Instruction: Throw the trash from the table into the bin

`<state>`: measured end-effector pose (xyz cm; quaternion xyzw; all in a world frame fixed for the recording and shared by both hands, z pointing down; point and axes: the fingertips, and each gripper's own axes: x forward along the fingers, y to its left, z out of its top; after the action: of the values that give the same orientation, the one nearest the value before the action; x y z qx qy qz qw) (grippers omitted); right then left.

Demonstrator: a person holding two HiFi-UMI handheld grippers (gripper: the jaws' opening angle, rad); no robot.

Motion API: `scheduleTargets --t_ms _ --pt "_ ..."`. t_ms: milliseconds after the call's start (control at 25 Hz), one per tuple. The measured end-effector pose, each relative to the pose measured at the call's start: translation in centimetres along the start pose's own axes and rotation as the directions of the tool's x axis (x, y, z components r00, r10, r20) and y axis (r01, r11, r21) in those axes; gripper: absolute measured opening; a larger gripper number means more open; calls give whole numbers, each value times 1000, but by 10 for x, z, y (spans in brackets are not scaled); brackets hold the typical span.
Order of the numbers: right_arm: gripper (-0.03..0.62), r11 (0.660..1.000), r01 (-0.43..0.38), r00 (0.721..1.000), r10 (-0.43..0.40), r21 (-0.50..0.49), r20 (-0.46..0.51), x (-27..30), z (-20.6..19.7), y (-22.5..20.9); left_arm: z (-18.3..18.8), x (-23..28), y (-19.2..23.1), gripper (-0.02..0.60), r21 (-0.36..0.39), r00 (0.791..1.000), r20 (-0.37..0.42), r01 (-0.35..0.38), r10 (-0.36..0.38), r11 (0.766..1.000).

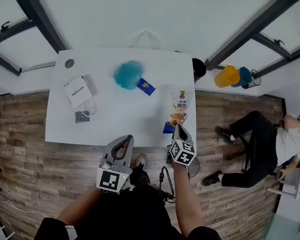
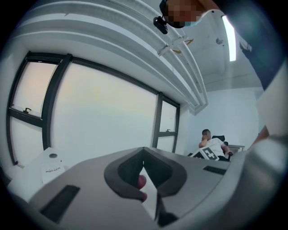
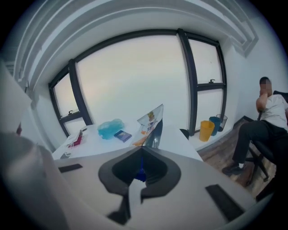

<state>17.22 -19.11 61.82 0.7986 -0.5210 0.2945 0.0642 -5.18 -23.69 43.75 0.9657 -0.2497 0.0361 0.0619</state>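
- Fingers [image 3: 121, 173] of the right gripper [image 3: 141, 149] are pinched fully together on the lower corner of a snack packet [image 3: 152, 121]; the packet stands up from the tips and leans a little to their right, over the near right part of the table [image 1: 113, 123].
- Left gripper [image 2: 142, 150] fingers are pressed together too, with nothing pinched at the tips (a pinkish spot shows in the hollow behind them; I cannot tell what it is); this gripper hangs short of the table edge, to the left of the right one.
- Handling, as a judgement: the packet looks nearly empty, so very light; its thin film should be floppy and slick, apt to swing or slip; a firm pinch on a flat sealed edge or corner, as now, seems the best hold; gripping the middle would only crumple it.
- Looks: orange and yellow print on the front, shiny silver lining, the top open and gaping.
- Just left of the right fingertips lies a blue scrap [image 1: 168, 127]; farther beyond them and to the left sit a small blue packet [image 1: 146, 86] and a teal crumpled wad [image 1: 128, 74]; a white box [image 1: 77, 91] is well off to the left.
- Beyond the right fingertips and to their right, a yellow container [image 3: 206, 130] stands on the floor by the window; it may be the bin, though I cannot be sure.
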Motion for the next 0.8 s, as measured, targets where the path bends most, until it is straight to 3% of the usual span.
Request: scheduleTargets --t_ms 80,160,280,400,640,800 --pt "5 1000 15 1000 -14 -21 10 -32 -13 6 -10 -16 -6 -3 39 1000 -11 19 -18 999" --pt "5 999 23 1000 -22 -29 17 -62 -18 16 -12 -24 -9 -3 -15 998 -54 18 -18 1000" --pt "5 998 26 994 -20 -59 109 -74 6 41 8 -16 -7 -3 -8 998 35 58 -57 998" --pt "5 996 48 986 -36 -70 164 -111 3 59 2 -28 -20 -3 -12 990 40 133 -132 991" --pt "5 992 119 951 -98 -51 294 -182 24 78 10 -31 -46 -3 -7 962 57 268 -267 963" --pt "5 979 205 925 -192 -5 326 -229 17 69 15 -34 -81 -3 -5 923 63 380 -379 925"
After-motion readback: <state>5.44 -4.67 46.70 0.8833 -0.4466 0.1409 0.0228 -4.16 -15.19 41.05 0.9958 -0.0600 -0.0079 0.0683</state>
